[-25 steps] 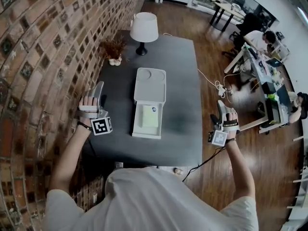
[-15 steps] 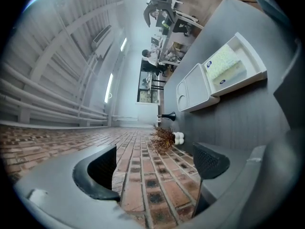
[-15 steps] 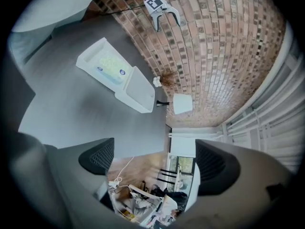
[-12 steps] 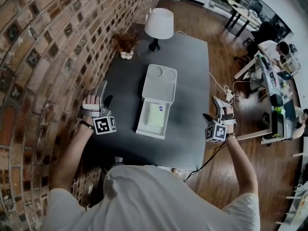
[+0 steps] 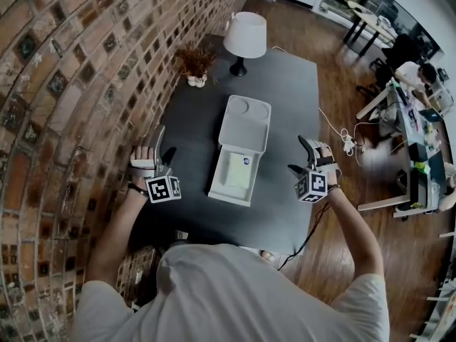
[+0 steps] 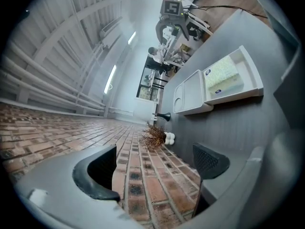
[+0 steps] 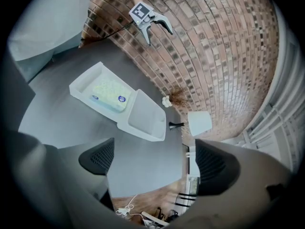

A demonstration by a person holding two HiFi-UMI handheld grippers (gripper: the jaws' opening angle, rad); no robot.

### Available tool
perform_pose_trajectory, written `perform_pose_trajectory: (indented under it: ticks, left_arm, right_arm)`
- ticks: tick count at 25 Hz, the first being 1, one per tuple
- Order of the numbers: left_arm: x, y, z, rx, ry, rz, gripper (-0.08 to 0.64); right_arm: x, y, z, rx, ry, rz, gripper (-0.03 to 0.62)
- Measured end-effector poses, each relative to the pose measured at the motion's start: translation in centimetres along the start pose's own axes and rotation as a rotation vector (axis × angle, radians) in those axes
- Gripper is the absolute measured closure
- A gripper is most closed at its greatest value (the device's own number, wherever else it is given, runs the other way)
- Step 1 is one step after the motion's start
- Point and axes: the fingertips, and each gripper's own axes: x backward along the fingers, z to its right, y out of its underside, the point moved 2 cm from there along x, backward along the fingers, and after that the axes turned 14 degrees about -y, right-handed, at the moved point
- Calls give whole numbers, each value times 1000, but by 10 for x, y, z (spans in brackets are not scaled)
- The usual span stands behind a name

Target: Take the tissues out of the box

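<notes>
A white box (image 5: 229, 199) lies open mid-table, its lid (image 5: 246, 120) folded back toward the lamp. Inside the tray rests a pale yellow-green tissue pack (image 5: 237, 171), also visible in the left gripper view (image 6: 224, 75) and the right gripper view (image 7: 108, 93). My left gripper (image 5: 164, 145) hovers left of the box near the brick wall, open and holding nothing (image 6: 152, 168). Over the table to the right of the box, my right gripper (image 5: 299, 155) is also open and holds nothing (image 7: 157, 159). Neither touches the box.
The dark grey table (image 5: 285, 205) stands against a brick wall (image 5: 85, 84). A white-shaded lamp (image 5: 244, 38) and a small dried plant (image 5: 196, 66) sit at its far end. A cable (image 5: 335, 130) lies on the wood floor to the right. Desks with seated people stand beyond.
My right gripper has moved left from beyond the table's right edge to over the table, closer to the box. The left gripper stays roughly where it was. The head view has shifted slightly.
</notes>
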Motion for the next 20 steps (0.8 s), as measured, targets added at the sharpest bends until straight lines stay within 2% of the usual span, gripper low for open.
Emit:
perform_pose_trajectory:
  ticks: [7, 12, 20]
  left_arm:
    - [10, -10, 15, 84, 59, 2, 71]
    - [25, -20, 27, 130, 115, 42, 71]
    - [48, -26, 41, 290, 213, 34, 71]
  right_arm:
    - [-27, -36, -21, 142, -134, 84, 51]
    - [-39, -56, -33, 187, -260, 147, 51]
    - [-55, -91, -54, 285, -447, 223, 51]
